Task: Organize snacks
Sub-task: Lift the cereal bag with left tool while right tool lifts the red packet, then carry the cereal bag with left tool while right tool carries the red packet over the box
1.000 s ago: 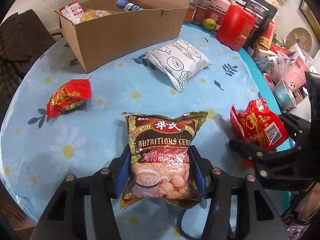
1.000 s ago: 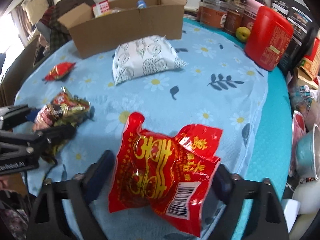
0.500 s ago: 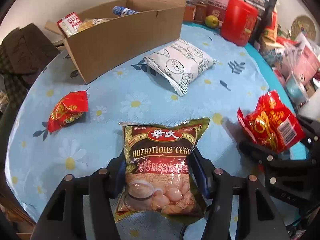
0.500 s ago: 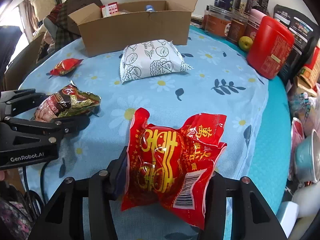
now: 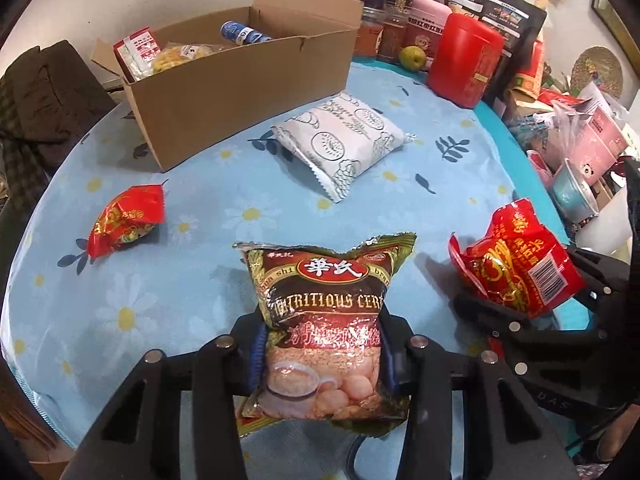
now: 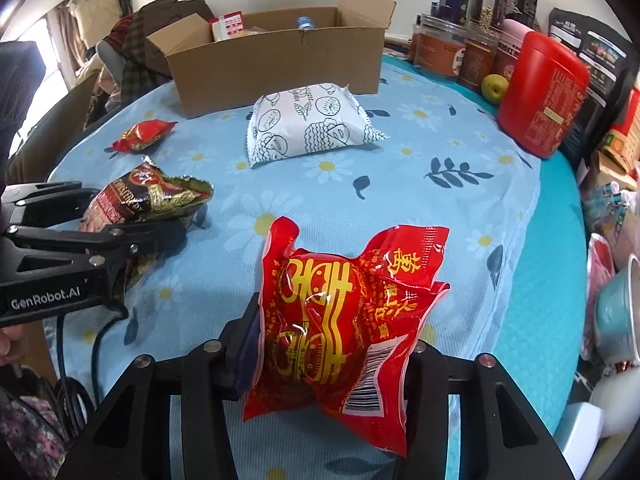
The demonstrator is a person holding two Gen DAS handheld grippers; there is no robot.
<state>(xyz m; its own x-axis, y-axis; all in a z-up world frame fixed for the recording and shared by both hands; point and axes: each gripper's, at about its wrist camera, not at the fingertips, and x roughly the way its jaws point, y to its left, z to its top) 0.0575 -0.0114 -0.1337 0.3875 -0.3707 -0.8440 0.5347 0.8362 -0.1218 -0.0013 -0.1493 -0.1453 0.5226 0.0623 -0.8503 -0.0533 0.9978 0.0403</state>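
Lying on the blue flowered tablecloth [image 5: 192, 288] or held above it are four snack packets: one brown cereal bag [image 5: 324, 336], one large red packet [image 6: 344, 320], one small red packet [image 5: 126, 220] and one white patterned packet [image 5: 344, 140]. One open cardboard box [image 5: 240, 84] stands at the far side, with several items inside. The left gripper [image 5: 322, 356] pinches the cereal bag by its lower half, the pads pressing both sides; its jaws have just been closing on it. The bag rises upright from between the jaws. The right gripper [image 6: 332, 356] pinches the large red packet likewise, its jaws also having just closed further, with the packet standing up between them. The small red packet and the white packet lie untouched, well apart from both grippers, nearer the box.
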